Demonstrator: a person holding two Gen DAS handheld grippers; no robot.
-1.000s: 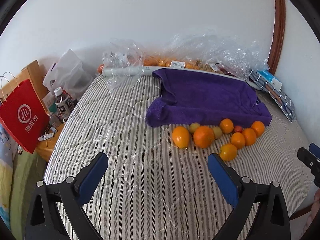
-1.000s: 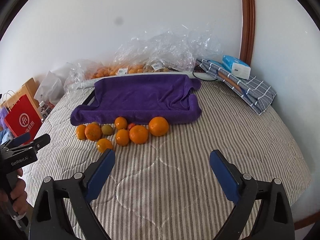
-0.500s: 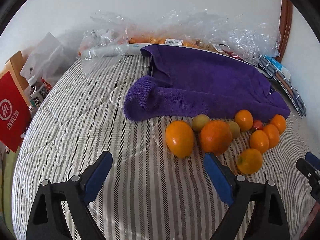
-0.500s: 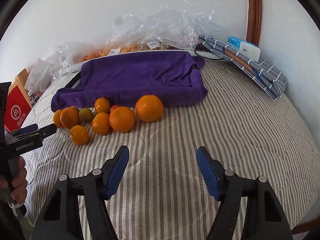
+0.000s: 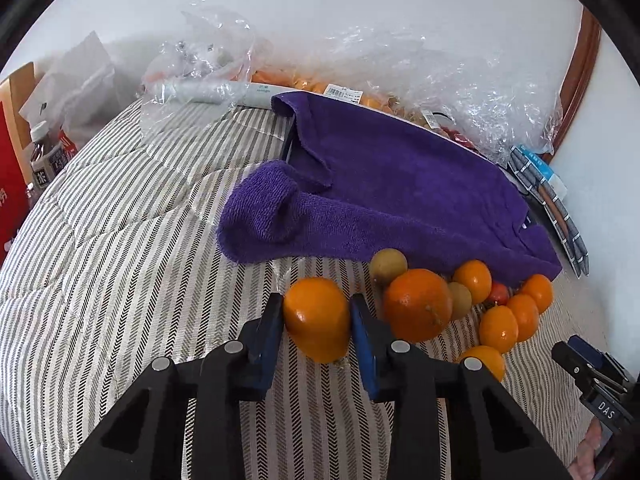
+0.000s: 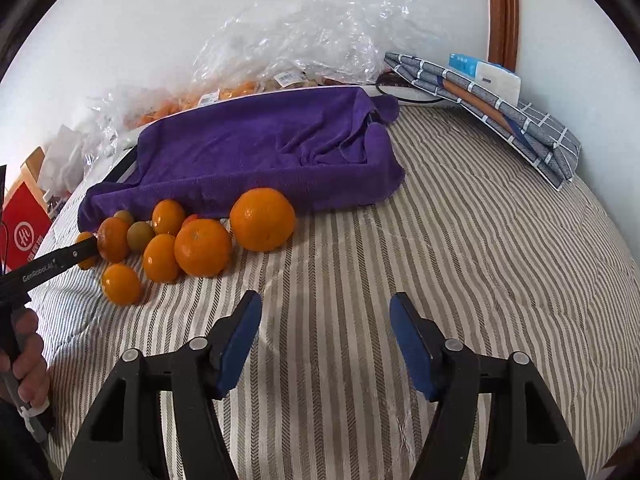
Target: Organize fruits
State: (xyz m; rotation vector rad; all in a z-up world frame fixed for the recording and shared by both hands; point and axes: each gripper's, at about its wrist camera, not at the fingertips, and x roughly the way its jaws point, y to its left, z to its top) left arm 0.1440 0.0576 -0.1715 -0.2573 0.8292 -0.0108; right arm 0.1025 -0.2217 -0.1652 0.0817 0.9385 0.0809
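Orange fruit fills the left hand-held gripper (image 5: 318, 322): its blue pads have just closed onto an orange (image 5: 318, 318) resting on the striped bed (image 5: 120, 260). Just right of it a larger orange (image 5: 418, 304) crowds the right pad, with the other fruits (image 5: 508, 320) clustered beyond. Ahead lies a purple towel (image 5: 392, 184), with clear plastic bags (image 5: 460, 80) behind it. The right hand-held gripper (image 6: 326, 340) has been narrowing, its pads apart over bare bedding, with nothing between them.

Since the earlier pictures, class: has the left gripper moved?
Yes. The left gripper has advanced toward the purple towel, its fingers just closing on the orange.
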